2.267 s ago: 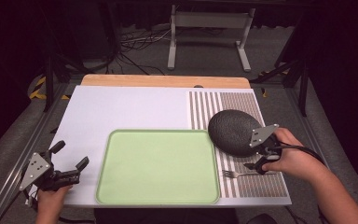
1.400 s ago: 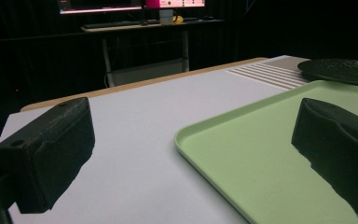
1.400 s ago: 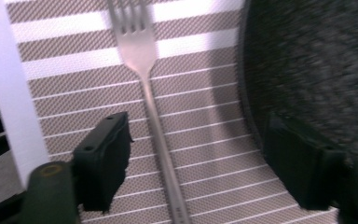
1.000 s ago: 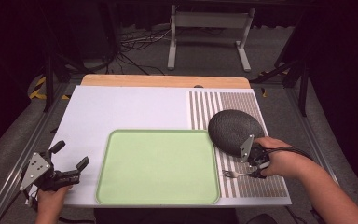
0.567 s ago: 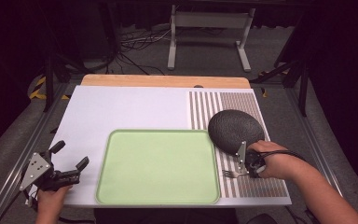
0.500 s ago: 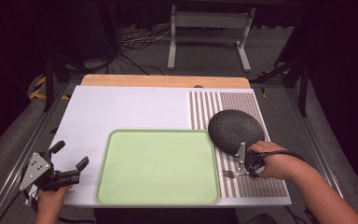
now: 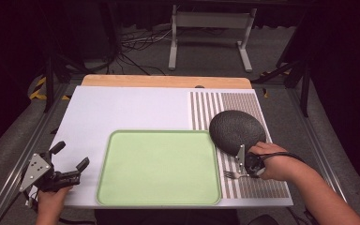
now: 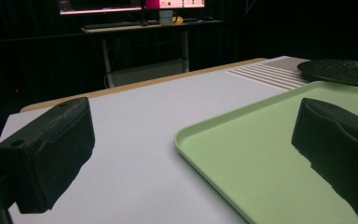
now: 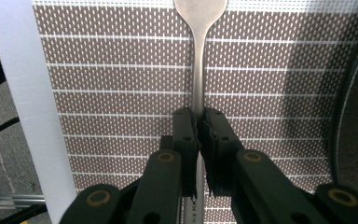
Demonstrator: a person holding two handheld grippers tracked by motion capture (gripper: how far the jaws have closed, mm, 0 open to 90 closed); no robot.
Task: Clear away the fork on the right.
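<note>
- The fork (image 9: 198, 56) lies flat on the striped mat (image 7: 258, 187) at the desk's (image 7: 122, 108) right front corner; in the high view its tines (image 7: 228, 175) point to 9 o'clock, toward the tray (image 7: 157, 166).
- In the right gripper view the fork's long axis runs straight up to 12 o'clock, in line with the fingers (image 9: 185, 135), so the handle sits squarely between them.
- The right gripper (image 9: 196, 122) has its fingers closed on the fork's handle, partway along the stem, the head well clear ahead.
- The dark plate (image 7: 236, 131) sits just beyond at 12 o'clock from that hand, near the gripper.
- The tray lies at 9 o'clock from the fork; a lift and a carry leftward looks the likely move, and the right hand is plainly the nearer.
- The left gripper (image 7: 70, 171) rests at the desk's left front, fingers spread wide and holding nothing, the tray's edge just beside it.
</note>
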